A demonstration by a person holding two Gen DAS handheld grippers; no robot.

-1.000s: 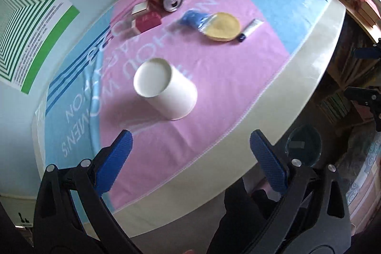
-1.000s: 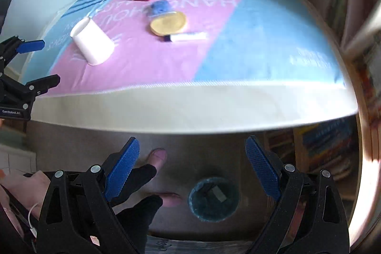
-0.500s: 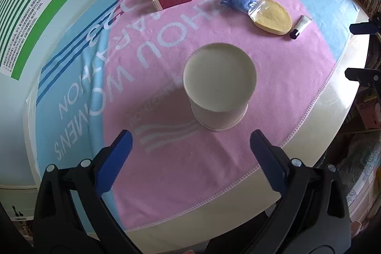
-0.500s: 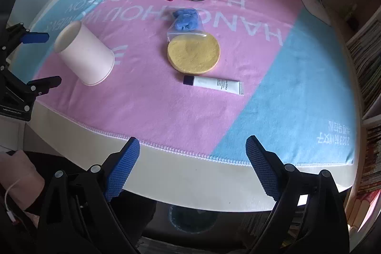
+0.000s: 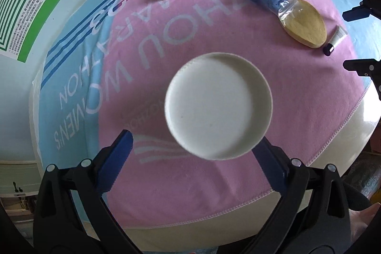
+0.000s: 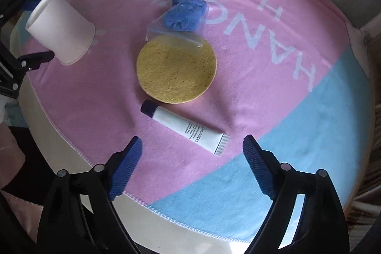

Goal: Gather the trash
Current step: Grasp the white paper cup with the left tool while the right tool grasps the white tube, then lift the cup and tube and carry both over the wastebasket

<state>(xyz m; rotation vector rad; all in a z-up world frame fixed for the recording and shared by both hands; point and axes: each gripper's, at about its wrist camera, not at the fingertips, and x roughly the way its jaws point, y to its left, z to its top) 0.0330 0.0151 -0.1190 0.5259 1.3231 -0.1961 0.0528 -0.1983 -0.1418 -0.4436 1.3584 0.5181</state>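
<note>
Both grippers have come down over the table since the earlier frames, and the floor bin has gone out of view. Your left gripper (image 5: pixel 190 154) now hangs above the upturned paper cup (image 5: pixel 218 105), jaws wide, nothing pressed. Your right gripper (image 6: pixel 193 158) is just short of the white cream tube (image 6: pixel 188 127); its jaws are closing, with only towel between them.

For the cup, I think you should lower until both pads sit beside its wall, at 3 and 9 o'clock, then close gently, because thin paper probably crushes. For the tube, move forward toward 12 o'clock and grip across its body.

Only the right wrist view shows the cup's side wall and its wide rim resting on the pink towel (image 6: pixel 250 58). It also shows the yellow sponge pad (image 6: pixel 176 70) half under a clear bag (image 6: pixel 183 13). Only the left wrist view shows the cup's flat bottom centred between the pads.
</note>
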